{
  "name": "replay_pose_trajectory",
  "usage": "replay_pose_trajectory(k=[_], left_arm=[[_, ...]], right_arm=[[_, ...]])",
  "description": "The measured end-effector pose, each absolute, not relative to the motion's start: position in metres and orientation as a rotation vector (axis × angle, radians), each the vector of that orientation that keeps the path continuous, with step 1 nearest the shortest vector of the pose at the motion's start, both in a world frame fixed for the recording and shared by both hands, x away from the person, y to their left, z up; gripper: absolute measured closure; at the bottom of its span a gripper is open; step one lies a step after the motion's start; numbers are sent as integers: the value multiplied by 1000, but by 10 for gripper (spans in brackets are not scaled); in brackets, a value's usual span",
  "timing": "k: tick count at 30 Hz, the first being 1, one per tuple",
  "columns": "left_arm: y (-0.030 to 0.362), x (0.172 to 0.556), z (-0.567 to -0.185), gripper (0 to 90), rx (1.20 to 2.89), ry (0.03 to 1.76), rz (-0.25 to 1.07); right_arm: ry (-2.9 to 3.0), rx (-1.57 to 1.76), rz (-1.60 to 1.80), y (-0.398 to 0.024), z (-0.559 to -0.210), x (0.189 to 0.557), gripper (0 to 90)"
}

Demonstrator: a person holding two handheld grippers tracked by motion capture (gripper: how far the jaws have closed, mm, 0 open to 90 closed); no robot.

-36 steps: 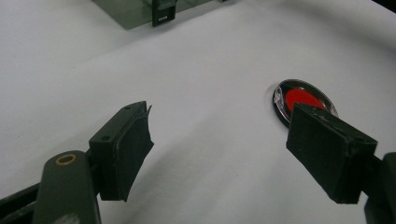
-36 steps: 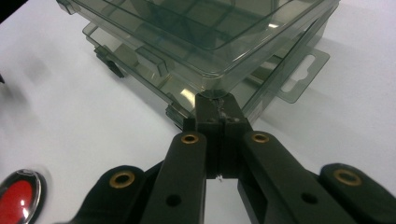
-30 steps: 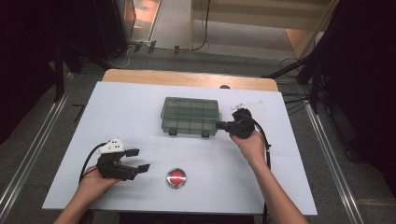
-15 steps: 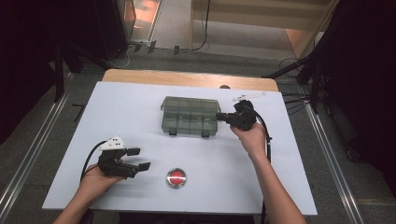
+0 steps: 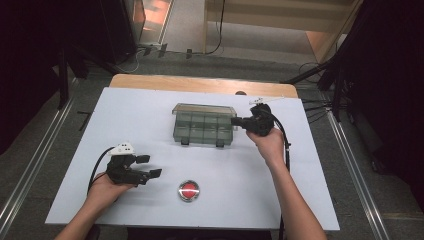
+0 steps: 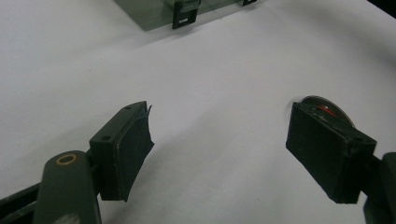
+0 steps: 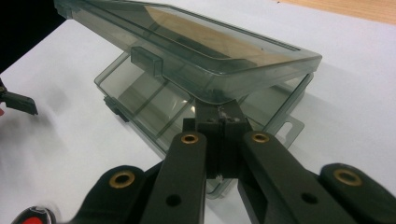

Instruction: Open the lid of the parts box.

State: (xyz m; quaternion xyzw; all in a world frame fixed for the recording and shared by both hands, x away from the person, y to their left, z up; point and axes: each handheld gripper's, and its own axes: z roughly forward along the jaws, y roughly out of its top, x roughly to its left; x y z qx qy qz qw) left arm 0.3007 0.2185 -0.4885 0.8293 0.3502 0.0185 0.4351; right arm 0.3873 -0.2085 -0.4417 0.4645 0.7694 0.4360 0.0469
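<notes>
light: bright overhead, dark surroundings | shadows: soft | blur: near parts soft in close views

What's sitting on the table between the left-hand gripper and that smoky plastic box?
Nothing: in the high view, bare white table separates the open left gripper from the box. The left gripper view shows the same. The red button lies off to the side.

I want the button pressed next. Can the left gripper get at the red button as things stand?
Probably yes: the left gripper is open, holds nothing, and only bare white table lies between it and the red button just beside it.
</notes>
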Motion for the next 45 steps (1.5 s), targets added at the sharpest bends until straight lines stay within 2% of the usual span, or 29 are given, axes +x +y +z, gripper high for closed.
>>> replay_pose_trajectory(k=[17, 45], left_arm=[[200, 332, -466, 219, 2079, 873, 82], [186, 384, -459, 244, 2063, 890, 105]], right_arm=[[2357, 1397, 1350, -209, -437, 392, 900], [2373, 1373, 1337, -205, -434, 393, 900]])
